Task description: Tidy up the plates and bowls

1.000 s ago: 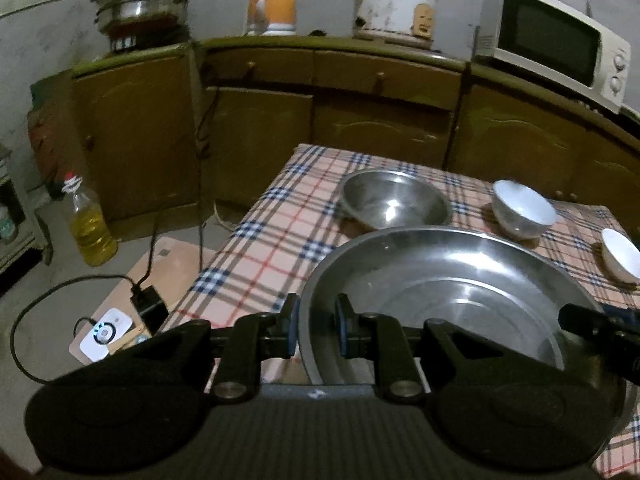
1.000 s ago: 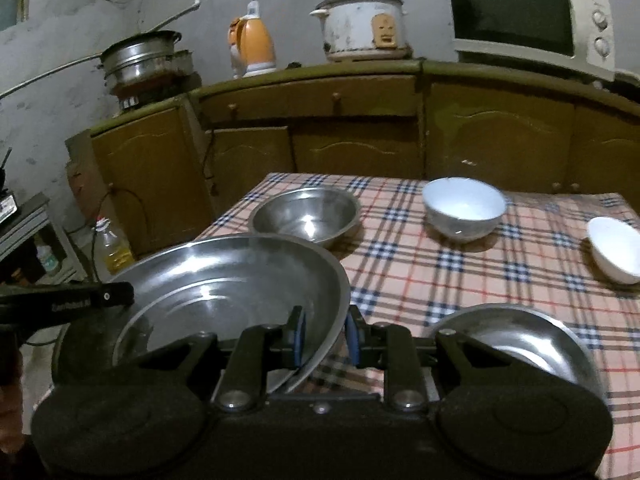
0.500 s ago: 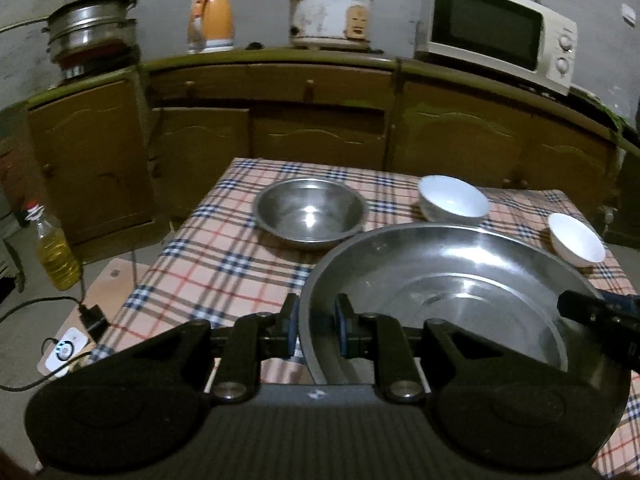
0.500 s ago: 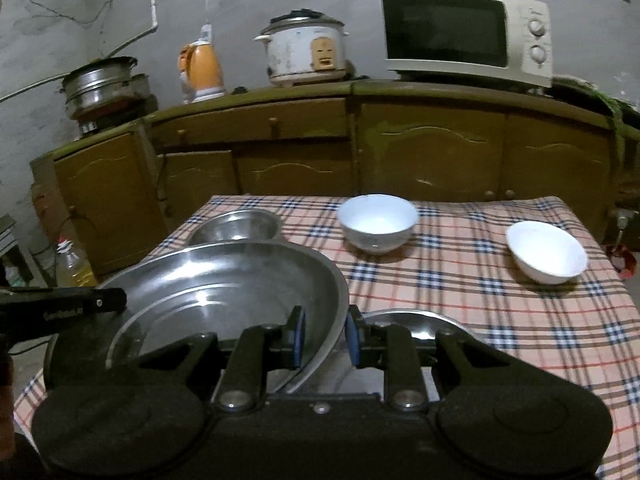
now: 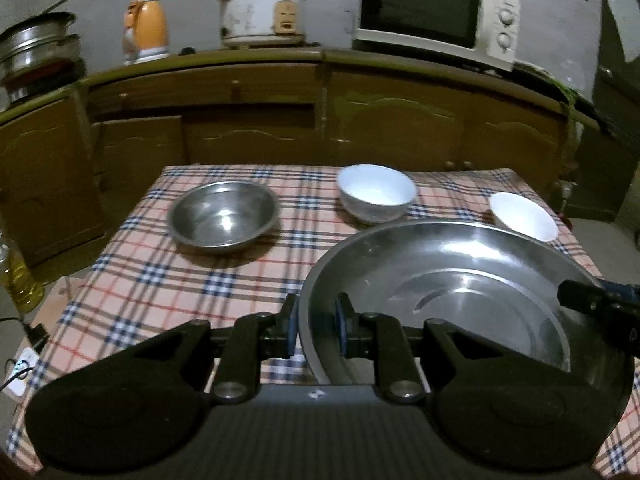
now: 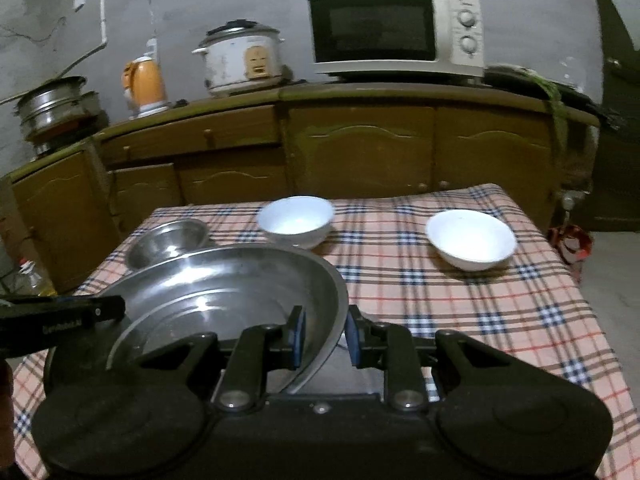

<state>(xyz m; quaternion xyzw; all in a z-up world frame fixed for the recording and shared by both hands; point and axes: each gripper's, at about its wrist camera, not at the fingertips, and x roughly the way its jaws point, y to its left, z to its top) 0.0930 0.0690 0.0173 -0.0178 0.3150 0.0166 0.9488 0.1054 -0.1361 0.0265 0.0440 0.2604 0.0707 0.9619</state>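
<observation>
Both grippers hold a large steel basin [image 5: 460,292] above the plaid table [image 5: 160,276]. My left gripper [image 5: 317,330] is shut on its left rim. My right gripper [image 6: 325,336] is shut on its right rim; the basin [image 6: 224,300] fills the lower left of the right wrist view. A smaller steel bowl [image 5: 223,218] sits at the far left of the table, also in the right wrist view [image 6: 168,242]. Two white bowls [image 5: 376,192] [image 5: 522,216] stand at the back, also seen from the right [image 6: 296,220] [image 6: 472,242].
Brown cabinets [image 5: 320,120] run behind the table, carrying a microwave [image 5: 436,12], a rice cooker [image 5: 260,14], an orange kettle [image 5: 146,32] and stacked steel pots [image 5: 36,52]. An oil bottle [image 5: 16,272] stands on the floor at left.
Both grippers have carried the large basin to the right over the table. The smaller steel plate seen under the right gripper earlier is now hidden beneath the basin and gripper.
</observation>
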